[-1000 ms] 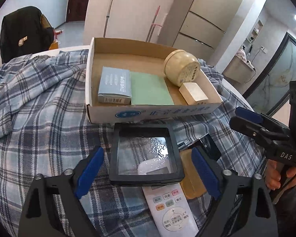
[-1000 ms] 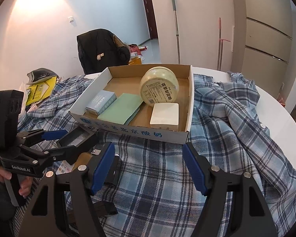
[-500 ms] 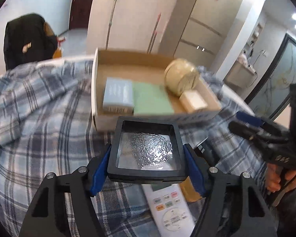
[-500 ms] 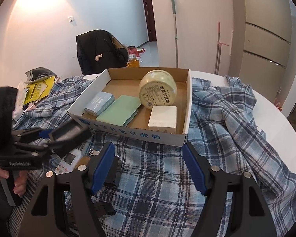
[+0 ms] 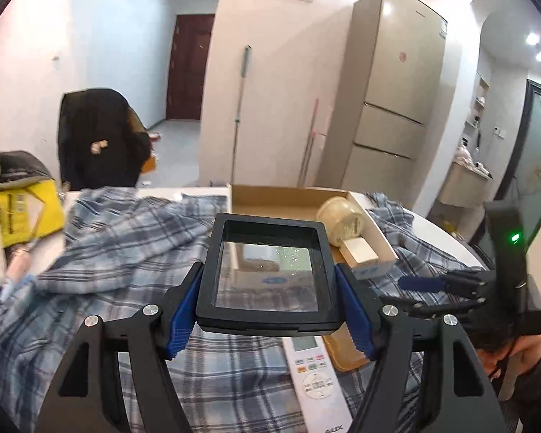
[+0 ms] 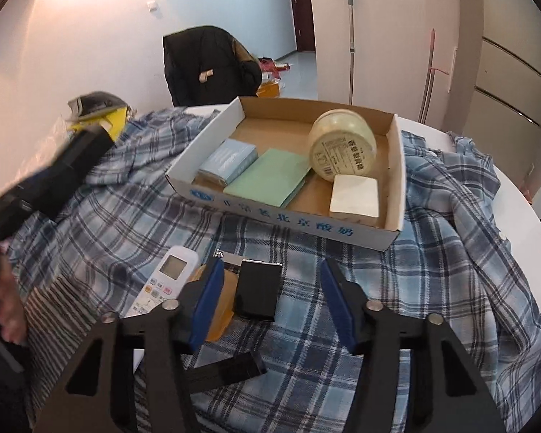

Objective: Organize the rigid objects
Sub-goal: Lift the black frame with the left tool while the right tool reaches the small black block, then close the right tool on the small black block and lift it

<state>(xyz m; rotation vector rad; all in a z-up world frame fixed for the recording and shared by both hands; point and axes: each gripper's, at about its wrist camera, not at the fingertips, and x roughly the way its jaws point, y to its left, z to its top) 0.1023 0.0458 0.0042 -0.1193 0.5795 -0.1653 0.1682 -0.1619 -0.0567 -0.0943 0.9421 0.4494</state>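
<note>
My left gripper (image 5: 268,310) is shut on a black square-framed clear case (image 5: 268,274) and holds it in the air above the plaid cloth, in front of the cardboard box (image 5: 270,195). The box (image 6: 288,216) holds a round cream jar (image 6: 342,149), a white block (image 6: 355,195), a green booklet (image 6: 268,176) and a pale blue packet (image 6: 229,160). My right gripper (image 6: 272,303) is open and empty, just above a small black box (image 6: 258,292) on the cloth. The left gripper shows blurred at the left of the right wrist view (image 6: 47,180).
A white remote (image 6: 164,281) and a tan flat piece (image 6: 221,306) lie beside the small black box. A plaid shirt (image 6: 451,198) covers the round white table (image 6: 515,209). A yellow bag (image 5: 25,213) lies at far left. A dark jacket hangs on a chair (image 6: 209,65).
My left gripper closed on the black-framed case and lifted it off the cloth. My right gripper moved forward and down over the small black box.
</note>
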